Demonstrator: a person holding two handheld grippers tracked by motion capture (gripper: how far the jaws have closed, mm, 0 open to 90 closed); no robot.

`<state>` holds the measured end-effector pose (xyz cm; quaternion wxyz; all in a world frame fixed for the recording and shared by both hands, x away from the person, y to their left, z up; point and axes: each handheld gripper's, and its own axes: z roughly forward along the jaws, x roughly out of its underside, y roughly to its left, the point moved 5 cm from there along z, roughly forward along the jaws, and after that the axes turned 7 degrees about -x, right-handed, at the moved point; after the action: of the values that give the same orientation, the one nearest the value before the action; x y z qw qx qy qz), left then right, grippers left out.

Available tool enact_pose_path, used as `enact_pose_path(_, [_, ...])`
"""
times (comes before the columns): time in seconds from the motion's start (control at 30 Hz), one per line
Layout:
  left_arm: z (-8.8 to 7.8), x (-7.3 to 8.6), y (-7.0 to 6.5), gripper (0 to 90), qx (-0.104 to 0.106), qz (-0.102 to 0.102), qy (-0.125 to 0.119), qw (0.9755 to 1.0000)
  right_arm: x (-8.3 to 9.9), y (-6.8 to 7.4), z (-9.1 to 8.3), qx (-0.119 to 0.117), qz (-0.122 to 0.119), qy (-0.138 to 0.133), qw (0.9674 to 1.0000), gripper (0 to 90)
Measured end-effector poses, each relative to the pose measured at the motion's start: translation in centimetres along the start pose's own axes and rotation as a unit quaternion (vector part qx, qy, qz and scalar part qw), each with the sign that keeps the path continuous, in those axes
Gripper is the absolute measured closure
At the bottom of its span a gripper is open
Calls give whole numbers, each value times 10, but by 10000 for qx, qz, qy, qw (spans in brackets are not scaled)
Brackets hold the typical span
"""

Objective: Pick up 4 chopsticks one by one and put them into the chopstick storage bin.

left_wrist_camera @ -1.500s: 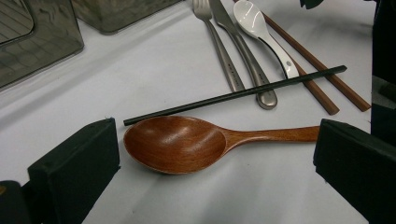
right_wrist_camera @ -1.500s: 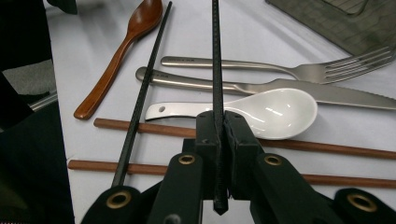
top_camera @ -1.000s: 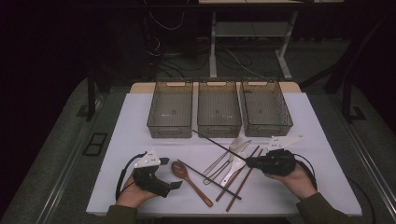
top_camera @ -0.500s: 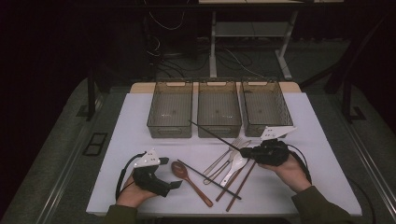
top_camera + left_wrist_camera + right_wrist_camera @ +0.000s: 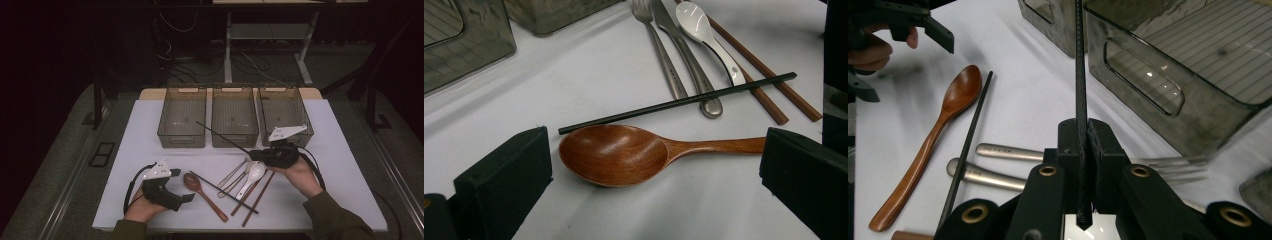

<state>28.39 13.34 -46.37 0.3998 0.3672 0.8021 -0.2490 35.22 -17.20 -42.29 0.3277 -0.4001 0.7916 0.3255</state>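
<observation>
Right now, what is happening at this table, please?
A person is sorting cutlery on a white table. The right gripper is shut on a black chopstick, lifted and pointing toward the three bins. The left gripper is open around the wooden spoon. A second black chopstick, metal cutlery and brown chopsticks lie nearby.

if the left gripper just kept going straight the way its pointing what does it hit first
Most likely the wooden spoon: its bowl lies right ahead, between the left gripper's open jaws. Just beyond lies the black chopstick, then the metal cutlery.
</observation>
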Motion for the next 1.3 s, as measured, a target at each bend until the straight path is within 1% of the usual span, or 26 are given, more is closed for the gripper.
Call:
enact_pose_path(0.1, [0, 0, 0, 0, 4, 2, 0, 10000, -4, -1, 5, 11, -33, 24, 10000, 848])
enact_pose_path(0.27, [0, 0, 0, 0, 6, 4, 3, 10000, -10, -2, 11, 58, -19, 42, 10000, 848])
enact_pose_path(0.3, [0, 0, 0, 0, 10, 0, -10, 10000, -13, -3, 13, 72, -53, 57, 9999, 848])
enact_pose_path(0.6, [0, -1, 0, 0, 25, -21, -32, 10000, -25, -6, 23, 158, -20, 94, 9998, 847])
enact_pose_path(0.63, [0, -1, 0, 0, 23, -14, -29, 10000, -29, -6, 26, 163, -12, 107, 9998, 847])
enact_pose_path(0.67, [0, -1, 0, 0, 24, -8, -30, 10000, -29, -6, 26, 163, -12, 107, 9998, 847])
enact_pose_path(0.7, [1, -1, 0, 0, 20, -4, -24, 10000, -33, -7, 29, 192, -58, 105, 9997, 848])
enact_pose_path(0.77, [1, -1, 0, 0, 17, -11, -22, 10000, -35, -7, 30, 185, -60, 107, 9998, 847])
enact_pose_path(0.83, [1, -1, 0, 0, 16, -12, -21, 10000, -43, -8, 34, 190, -48, 84, 9998, 847])
enact_pose_path(0.87, [1, -1, 0, 0, 16, -12, -21, 10000, -43, -8, 34, 190, -48, 84, 9998, 847])
enact_pose_path(0.9, [1, -1, 0, 0, 23, -6, -27, 10000, -49, -9, 36, 220, -36, 78, 9997, 848])
enact_pose_path(0.93, [1, -1, 0, 0, 23, -6, -27, 10000, -49, -9, 36, 220, -36, 78, 9997, 848])
enact_pose_path(0.97, [0, -1, 0, 0, 21, -9, -32, 10000, -54, -10, 39, 242, -35, 72, 9997, 847])
enact_pose_path(1.07, [0, -1, 0, 0, 31, -19, -42, 10000, -60, -12, 42, 283, -12, 95, 9996, 847])
enact_pose_path(1.13, [1, -1, 0, 0, 35, -14, -37, 10000, -64, -14, 45, 303, -49, 90, 9995, 847])
enact_pose_path(1.17, [1, -1, -1, 0, 42, -10, -43, 10000, -69, -16, 49, 325, 29, 104, 9994, 848])
enact_pose_path(1.2, [1, -1, -1, 0, 42, -10, -43, 10000, -69, -16, 49, 325, 29, 104, 9994, 848])
enact_pose_path(1.3, [0, -1, 0, 0, 44, -12, -41, 10000, -76, -22, 57, 362, 121, 150, 9992, 847])
